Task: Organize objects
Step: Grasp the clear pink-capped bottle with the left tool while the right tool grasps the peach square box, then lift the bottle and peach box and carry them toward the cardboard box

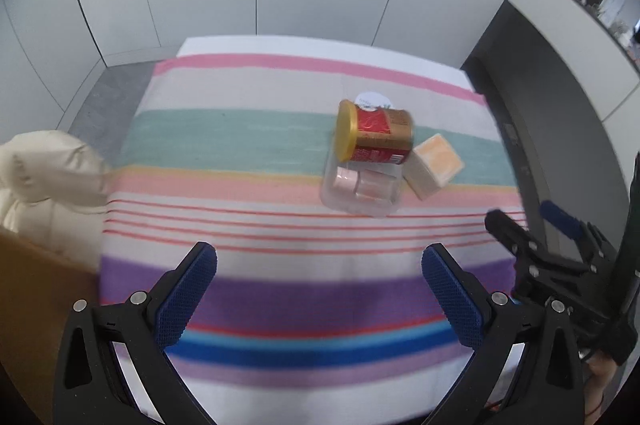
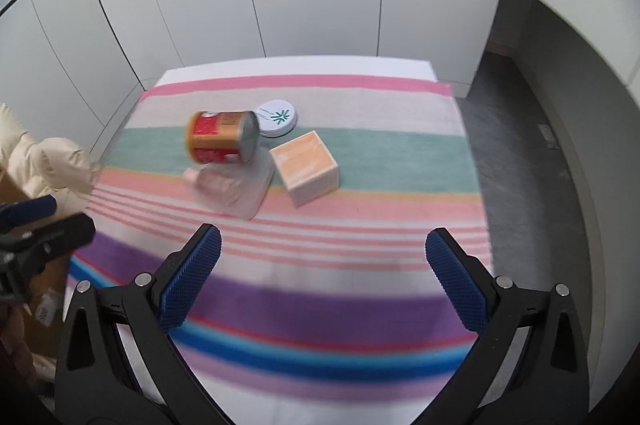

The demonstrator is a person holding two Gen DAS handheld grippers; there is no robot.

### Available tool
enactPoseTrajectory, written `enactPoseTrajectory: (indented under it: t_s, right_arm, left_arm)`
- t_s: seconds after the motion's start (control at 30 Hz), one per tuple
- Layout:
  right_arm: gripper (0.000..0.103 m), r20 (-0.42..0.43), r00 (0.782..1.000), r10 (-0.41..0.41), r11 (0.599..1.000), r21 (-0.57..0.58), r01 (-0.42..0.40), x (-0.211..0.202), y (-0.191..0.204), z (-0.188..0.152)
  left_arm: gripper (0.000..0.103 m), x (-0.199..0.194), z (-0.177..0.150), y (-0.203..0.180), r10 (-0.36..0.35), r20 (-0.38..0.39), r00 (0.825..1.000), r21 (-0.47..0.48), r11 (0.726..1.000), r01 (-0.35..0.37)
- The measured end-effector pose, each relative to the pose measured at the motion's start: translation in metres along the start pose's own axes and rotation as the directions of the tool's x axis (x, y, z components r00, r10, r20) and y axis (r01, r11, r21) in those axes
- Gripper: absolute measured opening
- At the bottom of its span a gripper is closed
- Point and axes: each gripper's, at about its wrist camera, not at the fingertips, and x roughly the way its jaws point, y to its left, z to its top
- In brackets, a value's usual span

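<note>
Both the left gripper and right gripper hang spread and empty above the striped cloth, while the red-and-gold cylindrical can lies toppled across the clear plastic tray, evidently unsorted.

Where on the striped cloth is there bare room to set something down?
Free: the near purple and blue stripes before both claws, and the left side. Crowded: far right, where can, orange box, white tin and clear pack cluster.

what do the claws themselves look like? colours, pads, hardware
Both match. The left claw and right claw each have two black plastic fingers with triangular cut-outs and silver round pins at the joints. The fingertips carry dark blue pads with a fine knurled grid texture. No cables or markings are visible.
</note>
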Motion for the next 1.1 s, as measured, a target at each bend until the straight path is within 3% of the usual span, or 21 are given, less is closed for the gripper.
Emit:
enactPoseTrajectory:
  t_s: [0.23, 0.3, 0.43, 0.7, 0.8, 0.87, 1.1]
  right_arm:
    - [0.102, 0.009, 1.000, -0.003, 0.995, -0.097, 0.004, 0.077, 0.006, 0.023]
    - [0.097, 0.007, 1.000, -0.005, 0.994, -0.108, 0.005, 0.090, 0.008, 0.026]
    - [0.055, -0.041, 0.998, 0.048, 0.994, -0.094, -0.052, 0.111, 0.006, 0.027]
    - [0.054, 0.001, 0.998, 0.059, 0.998, 0.006, -0.059, 0.080, -0.030, 0.011]
    - [0.054, 0.005, 0.998, 0.056, 0.998, 0.026, -0.056, 0.068, -0.039, 0.007]
    - [0.054, 0.006, 0.999, 0.054, 0.998, 0.039, -0.054, 0.062, -0.042, 0.005]
    - [0.054, -0.001, 0.998, 0.059, 0.997, 0.046, -0.059, 0.047, -0.040, 0.003]
  left_arm:
    - [0.103, 0.050, 0.015, -0.004, -0.036, -0.035, 0.999, -0.012, 0.999, 0.036]
    - [0.103, 0.057, 0.018, -0.008, -0.025, -0.030, 0.999, 0.002, 1.000, 0.026]
    - [0.103, 0.071, 0.021, -0.018, -0.028, -0.036, 0.999, 0.029, 0.999, 0.029]
    - [0.101, 0.091, 0.030, -0.044, -0.016, -0.007, 1.000, 0.093, 0.996, 0.017]
    - [0.082, 0.100, 0.031, -0.053, -0.003, 0.002, 1.000, 0.125, 0.992, 0.003]
    - [0.064, 0.102, 0.030, -0.057, 0.029, 0.011, 1.000, 0.140, 0.990, -0.030]
    - [0.062, 0.093, 0.028, -0.059, 0.030, 0.036, 0.999, 0.165, 0.986, -0.035]
